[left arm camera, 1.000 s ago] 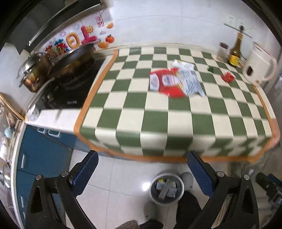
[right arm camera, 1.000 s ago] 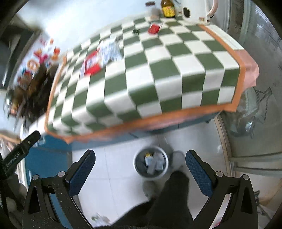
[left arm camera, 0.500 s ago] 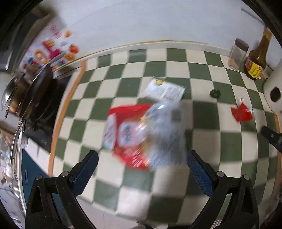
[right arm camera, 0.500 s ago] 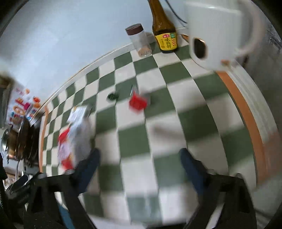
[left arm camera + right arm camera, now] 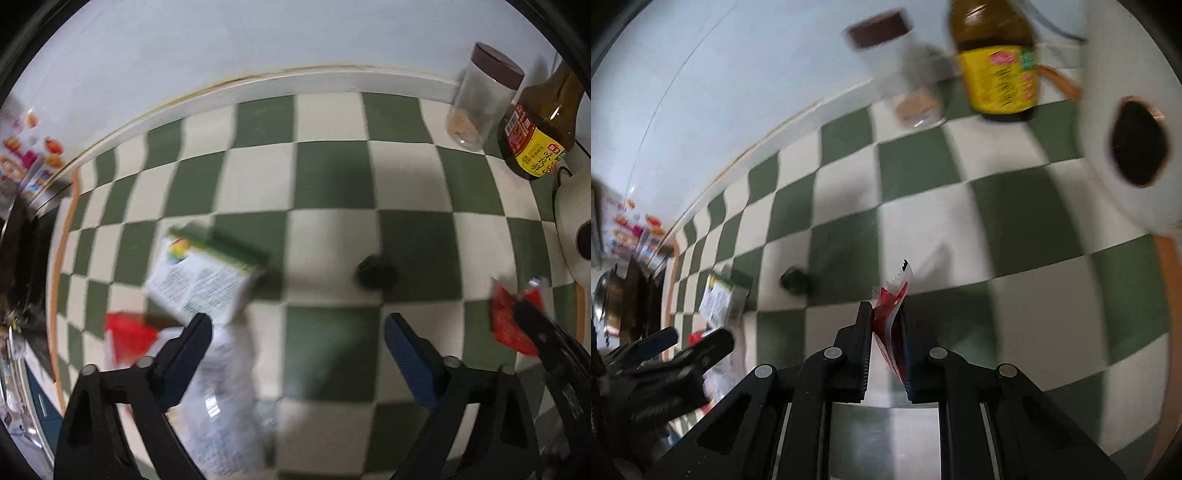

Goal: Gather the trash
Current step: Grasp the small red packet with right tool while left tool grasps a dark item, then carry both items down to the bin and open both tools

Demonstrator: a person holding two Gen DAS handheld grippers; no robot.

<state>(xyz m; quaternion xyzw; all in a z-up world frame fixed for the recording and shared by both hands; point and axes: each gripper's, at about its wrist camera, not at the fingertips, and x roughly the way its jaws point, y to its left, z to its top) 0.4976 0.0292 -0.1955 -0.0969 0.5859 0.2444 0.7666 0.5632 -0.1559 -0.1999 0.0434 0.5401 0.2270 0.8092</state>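
My right gripper (image 5: 884, 314) is shut on a small red wrapper (image 5: 890, 314) just above the checkered cloth; the wrapper also shows in the left wrist view (image 5: 511, 321), with the right gripper's black arm over it. My left gripper (image 5: 297, 330) is open and empty, low over the cloth. A white-and-green packet (image 5: 201, 282) lies just ahead of its left finger. A clear plastic bag (image 5: 225, 398) and a red packet (image 5: 125, 334) lie under that finger. A small dark green scrap (image 5: 375, 273) lies ahead, between the fingers' lines.
A green-and-white checkered cloth (image 5: 332, 177) covers the counter. A clear jar with a brown lid (image 5: 480, 99), a brown sauce bottle (image 5: 535, 125) and a white kettle (image 5: 576, 240) stand at the back right. A stove with pans (image 5: 613, 299) is at the left.
Both grippers have moved from over the floor bin up and in over the counter. The right gripper has closed on the red wrapper. The left gripper stays open.
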